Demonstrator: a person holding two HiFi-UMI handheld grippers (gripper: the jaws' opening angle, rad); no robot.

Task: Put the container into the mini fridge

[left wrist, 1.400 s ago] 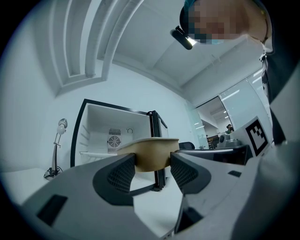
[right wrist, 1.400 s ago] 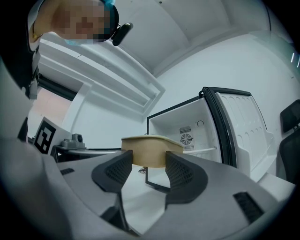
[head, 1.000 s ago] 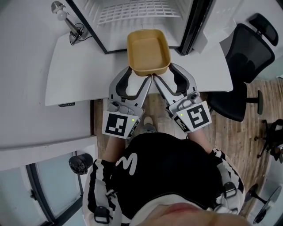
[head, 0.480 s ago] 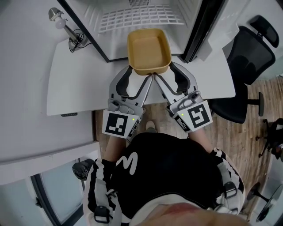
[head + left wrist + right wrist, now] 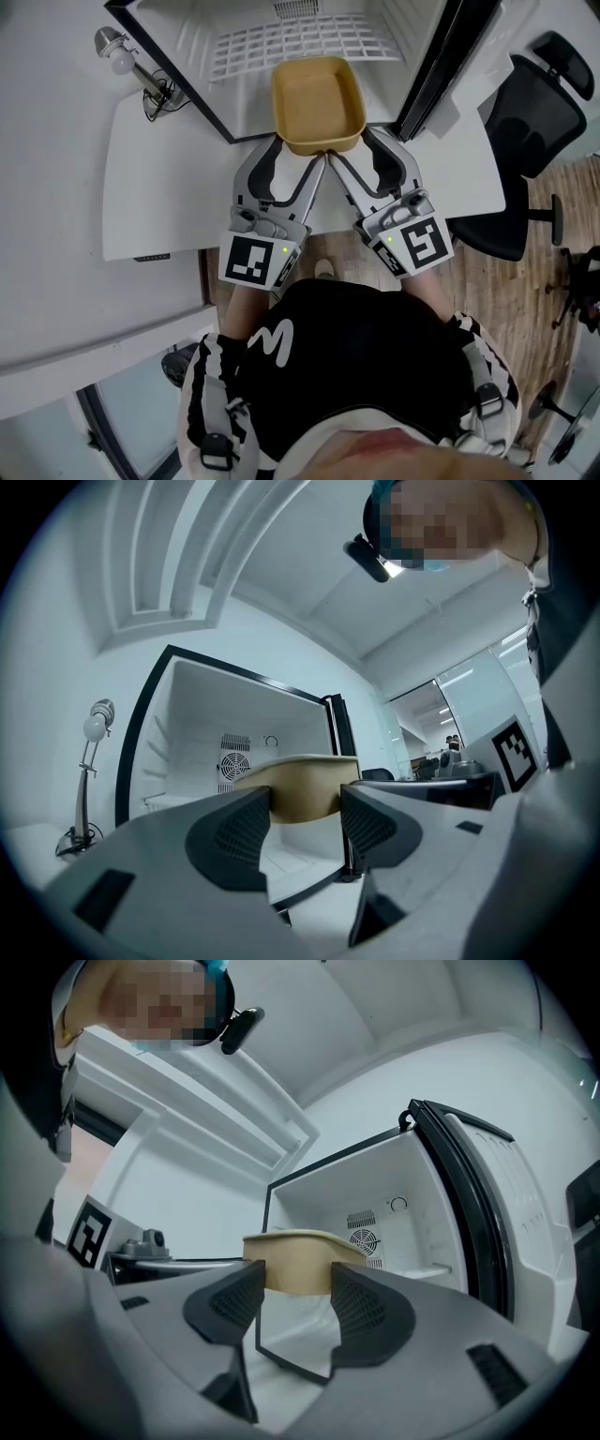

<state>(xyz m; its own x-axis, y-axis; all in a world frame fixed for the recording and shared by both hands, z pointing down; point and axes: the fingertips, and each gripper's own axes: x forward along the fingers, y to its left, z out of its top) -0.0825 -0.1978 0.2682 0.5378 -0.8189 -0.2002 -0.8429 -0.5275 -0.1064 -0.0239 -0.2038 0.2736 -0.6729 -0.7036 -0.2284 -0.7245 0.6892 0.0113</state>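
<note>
Jaws of left gripper [image 5: 305,810] and right gripper [image 5: 298,1288] each pinch the tan container's [image 5: 317,101] near rim at the open mini fridge's [image 5: 246,98] mouth — only the head view shows its inside, only gripper views the round fan [image 5: 234,766], and its underside is hidden.

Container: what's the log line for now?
mini fridge open | container at its mouth | left tongs shut on it | right tongs shut on it

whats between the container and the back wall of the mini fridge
Only a bare wire shelf, from the container to the back wall, in the head view.
</note>
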